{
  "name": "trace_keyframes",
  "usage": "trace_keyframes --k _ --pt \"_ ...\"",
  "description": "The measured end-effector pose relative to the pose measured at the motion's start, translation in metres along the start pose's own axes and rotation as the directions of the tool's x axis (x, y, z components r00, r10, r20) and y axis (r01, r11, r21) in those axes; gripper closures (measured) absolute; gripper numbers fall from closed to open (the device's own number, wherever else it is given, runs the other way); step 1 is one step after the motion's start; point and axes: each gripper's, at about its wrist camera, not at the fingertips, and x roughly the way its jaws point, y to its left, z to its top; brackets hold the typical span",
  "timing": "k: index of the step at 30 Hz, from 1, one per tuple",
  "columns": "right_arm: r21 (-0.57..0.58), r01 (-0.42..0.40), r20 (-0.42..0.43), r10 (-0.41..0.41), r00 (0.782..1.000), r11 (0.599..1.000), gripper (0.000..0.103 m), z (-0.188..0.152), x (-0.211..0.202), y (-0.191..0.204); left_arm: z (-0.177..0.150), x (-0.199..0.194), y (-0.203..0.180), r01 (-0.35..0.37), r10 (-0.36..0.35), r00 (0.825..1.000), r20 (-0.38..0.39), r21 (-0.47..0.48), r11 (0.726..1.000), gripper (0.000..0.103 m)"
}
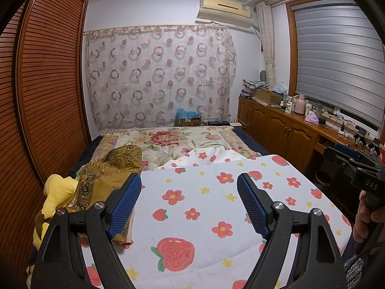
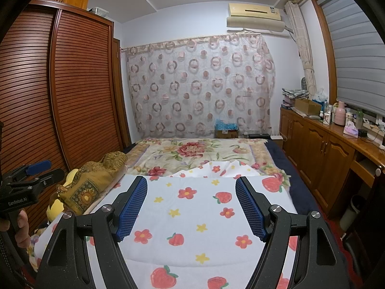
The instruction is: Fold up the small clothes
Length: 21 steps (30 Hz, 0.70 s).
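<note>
A white sheet printed with strawberries and flowers (image 1: 204,204) (image 2: 192,212) lies flat over the near half of the bed, its far edge rumpled. At its left edge sits a crumpled gold patterned cloth (image 1: 115,166) (image 2: 96,180), with a yellow garment (image 1: 57,192) (image 2: 56,208) beside it. My left gripper (image 1: 189,178) (image 2: 48,168) hovers open above the sheet with nothing between its blue pads. To its right, my right gripper (image 2: 191,180) (image 1: 341,153) is open too and holds nothing.
A brown louvred wardrobe (image 1: 48,96) runs close along the bed's left side. A floral blanket (image 1: 163,139) covers the far half of the bed. Low wooden cabinets (image 1: 276,125) with clutter on top line the right wall. A person's hand (image 1: 363,219) grips the right handle.
</note>
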Motion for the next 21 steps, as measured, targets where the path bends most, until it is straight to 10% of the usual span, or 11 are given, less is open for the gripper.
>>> trace_keyframes --k 21 --pt "-0.002 -0.002 0.002 0.002 1.0 1.0 0.025 -0.0001 -0.0001 -0.0009 -0.0015 -0.0003 0.0013 0.001 -0.001 1.0 0.001 -0.002 1.0 0.021"
